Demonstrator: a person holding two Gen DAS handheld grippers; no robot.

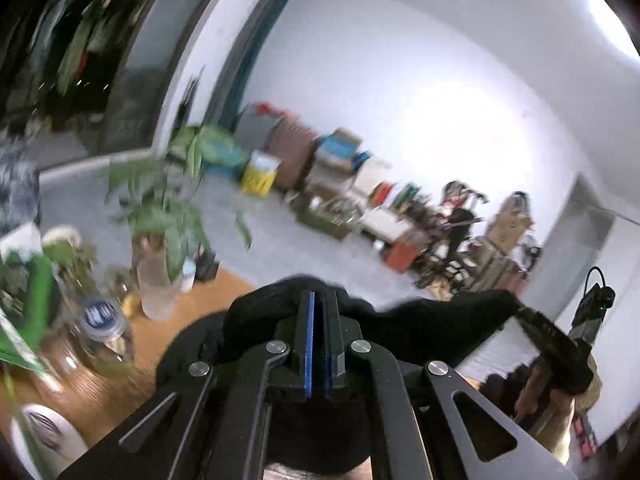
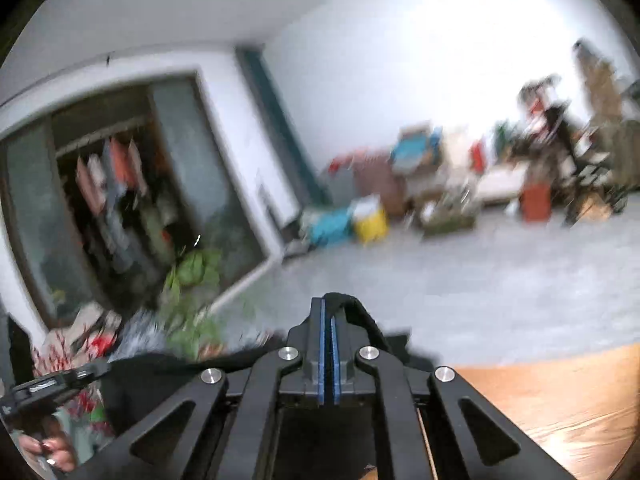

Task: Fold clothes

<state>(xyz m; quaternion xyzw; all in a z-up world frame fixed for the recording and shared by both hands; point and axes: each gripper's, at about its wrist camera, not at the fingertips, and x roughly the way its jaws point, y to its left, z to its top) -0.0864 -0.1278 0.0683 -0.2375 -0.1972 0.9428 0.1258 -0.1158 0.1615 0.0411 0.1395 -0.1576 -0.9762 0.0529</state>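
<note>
The black garment [image 1: 400, 320] hangs in the air above the wooden bench [image 1: 224, 288], stretched between both tongs. The left tongs [image 1: 318, 308] are pressed together on a bunched edge of it, and the right tongs [image 2: 330, 312] pinch another edge — a dark strip of cloth loops over their tips. Judging by the raised, tilted views and the blur, this is the lift-and-spread step. Next the cloth likely needs laying flat on the bench — clear of the potted plant [image 1: 160, 208] and bottles [image 1: 98, 320] near its far edge.
</note>
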